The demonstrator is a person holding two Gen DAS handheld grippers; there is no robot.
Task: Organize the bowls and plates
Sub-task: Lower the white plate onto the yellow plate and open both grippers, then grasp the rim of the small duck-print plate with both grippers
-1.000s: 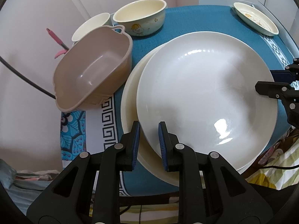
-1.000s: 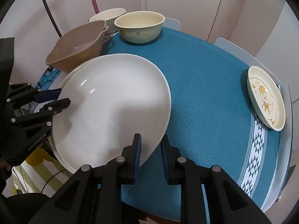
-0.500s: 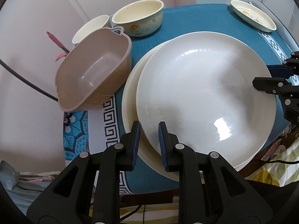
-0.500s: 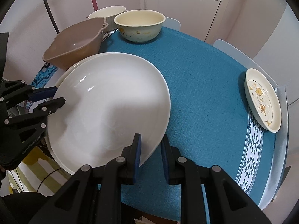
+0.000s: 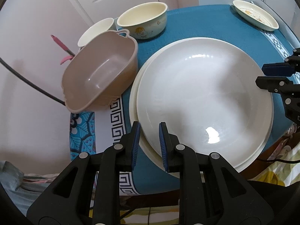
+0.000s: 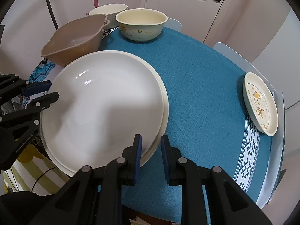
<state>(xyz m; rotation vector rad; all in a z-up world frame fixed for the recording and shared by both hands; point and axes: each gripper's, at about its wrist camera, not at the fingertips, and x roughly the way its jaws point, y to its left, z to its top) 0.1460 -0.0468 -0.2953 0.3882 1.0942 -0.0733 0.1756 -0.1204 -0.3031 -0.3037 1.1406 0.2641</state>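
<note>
Both jaws pinch big white ceramic plate [image 5: 204,101] rim, L+R sides. Uneven release → clack/slide on cream plate [image 5: 133,101] beneath.

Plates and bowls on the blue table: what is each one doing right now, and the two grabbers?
White plate: pinched at opposite rims, over the cream plate.
Cream plate: underneath.
Left gripper: shut on white plate.
Right gripper: shut on white plate.
Brown bowl: empty, tilted.
Cartoon bowl: upright, empty.
Duck plate: alone, far edge.
</note>
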